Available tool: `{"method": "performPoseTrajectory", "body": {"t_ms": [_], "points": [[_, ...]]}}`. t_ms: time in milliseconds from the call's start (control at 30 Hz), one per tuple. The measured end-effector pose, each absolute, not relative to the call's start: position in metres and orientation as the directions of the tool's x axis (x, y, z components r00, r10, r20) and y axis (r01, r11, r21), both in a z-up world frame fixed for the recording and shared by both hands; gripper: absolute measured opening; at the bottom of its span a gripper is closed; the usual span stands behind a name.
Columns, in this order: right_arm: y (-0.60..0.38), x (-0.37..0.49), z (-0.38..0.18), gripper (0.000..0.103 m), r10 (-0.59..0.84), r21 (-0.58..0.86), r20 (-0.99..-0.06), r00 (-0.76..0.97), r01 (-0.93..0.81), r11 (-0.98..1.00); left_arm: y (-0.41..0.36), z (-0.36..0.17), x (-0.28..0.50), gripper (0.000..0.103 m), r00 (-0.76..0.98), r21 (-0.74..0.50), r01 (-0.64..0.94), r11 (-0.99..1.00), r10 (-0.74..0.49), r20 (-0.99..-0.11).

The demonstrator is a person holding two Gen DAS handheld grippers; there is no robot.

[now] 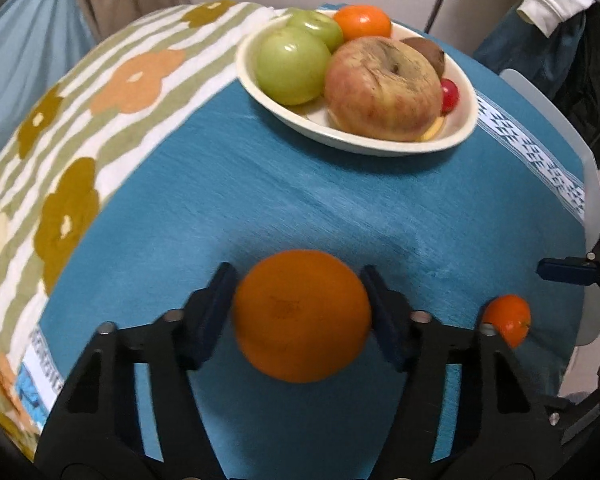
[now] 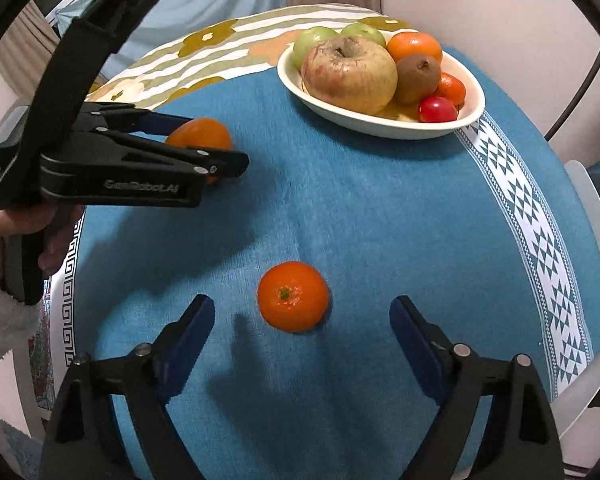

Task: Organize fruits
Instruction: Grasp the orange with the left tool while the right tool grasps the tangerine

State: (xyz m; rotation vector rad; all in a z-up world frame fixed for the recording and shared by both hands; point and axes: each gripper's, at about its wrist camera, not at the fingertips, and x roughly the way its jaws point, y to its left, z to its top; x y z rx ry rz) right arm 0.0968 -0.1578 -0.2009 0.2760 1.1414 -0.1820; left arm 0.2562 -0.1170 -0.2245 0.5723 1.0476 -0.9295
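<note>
A large orange [image 1: 300, 316] rests on the blue cloth between the blue pads of my left gripper [image 1: 300, 304], and both pads touch its sides. The right wrist view shows that gripper [image 2: 216, 144] at the left, closed around the orange [image 2: 204, 134]. A small mandarin [image 2: 293, 296] lies on the cloth between the fingers of my right gripper [image 2: 302, 308], which stands open well clear of it. The same mandarin [image 1: 508, 318] appears at the right of the left wrist view. A white oval bowl [image 1: 380, 144] [image 2: 380, 128] at the back holds apples, a kiwi, mandarins and a small red fruit.
The blue cloth [image 2: 380, 240] with a white patterned border covers the round table. A floral striped towel [image 1: 120, 92] covers the far left part. A white chair edge [image 2: 592, 360] stands at the right. A person's hand [image 2: 4, 240] in a fleecy sleeve holds the left gripper.
</note>
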Motion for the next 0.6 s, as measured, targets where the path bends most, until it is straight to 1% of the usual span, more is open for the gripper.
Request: {"method": "performPoseTrajectory", "body": {"t_ms": [33, 67, 300, 367, 600], "points": [[-0.157, 0.096, -0.202, 0.076, 0.0, 0.126, -0.914, 0.405, 0.283, 0.951, -0.117, -0.224, 0.255, 0.064, 0.2, -0.017, 0.861, 0.508, -0.369, -0.908], [-0.157, 0.097, -0.202, 0.072, 0.001, 0.126, -0.916, 0.402, 0.284, 0.95, -0.117, -0.224, 0.254, 0.064, 0.205, -0.011, 0.863, 0.506, -0.369, -0.907], [-0.152, 0.095, -0.205, 0.068, -0.016, 0.115, -0.916, 0.402, 0.299, 0.947, -0.107, -0.222, 0.248, 0.064, 0.206, -0.019, 0.859, 0.511, -0.38, -0.902], [-0.152, 0.094, -0.204, 0.064, -0.018, 0.113, -0.914, 0.405, 0.299, 0.947, -0.103, -0.222, 0.246, 0.064, 0.208, -0.018, 0.856, 0.517, -0.377, -0.903], [-0.151, 0.094, -0.209, 0.062, -0.015, 0.119, -0.906, 0.422, 0.289, 0.95, -0.089, -0.222, 0.236, 0.064, 0.214, -0.02, 0.842, 0.539, -0.368, -0.905]]}}
